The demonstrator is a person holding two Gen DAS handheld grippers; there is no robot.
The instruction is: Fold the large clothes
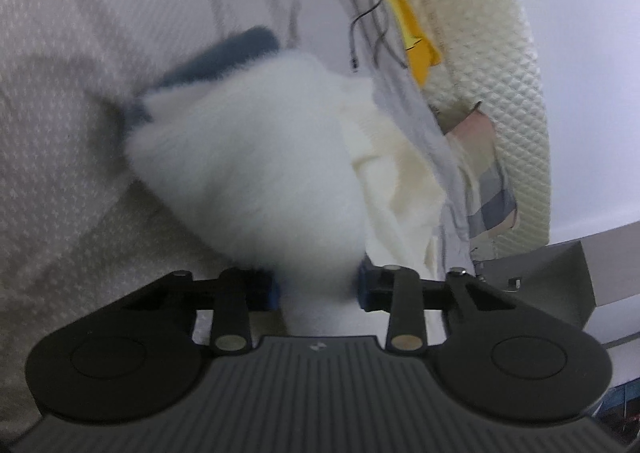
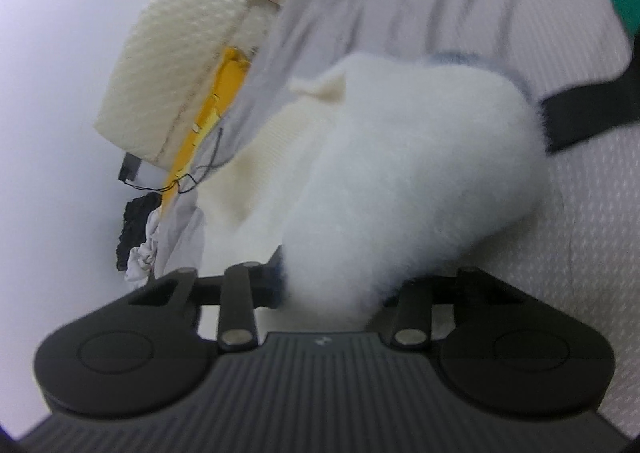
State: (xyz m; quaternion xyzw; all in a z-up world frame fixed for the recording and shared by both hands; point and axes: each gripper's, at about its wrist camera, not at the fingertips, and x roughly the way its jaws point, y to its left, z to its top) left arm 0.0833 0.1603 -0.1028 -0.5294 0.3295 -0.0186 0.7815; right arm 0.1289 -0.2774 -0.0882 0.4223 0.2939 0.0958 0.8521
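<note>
Both grippers, left gripper (image 1: pixel 318 287) and right gripper (image 2: pixel 334 293), have their fingers clenched on the one fluffy white garment (image 1: pixel 256 157), which hangs bunched above the bed (image 1: pixel 60 53). Keep your two grips level and apart so the fabric spreads before you lay it down. Count: one white garment, two grippers, one yellow item (image 1: pixel 404 5) by the mattress edge.

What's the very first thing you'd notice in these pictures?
The big fluffy white garment fills the middle of both views, bunched up on the pale bed sheet. The left tongs and the right tongs are each pinched shut on it. A bright yellow strip also stands out along the bed's edge, beside the quilted mattress.
</note>
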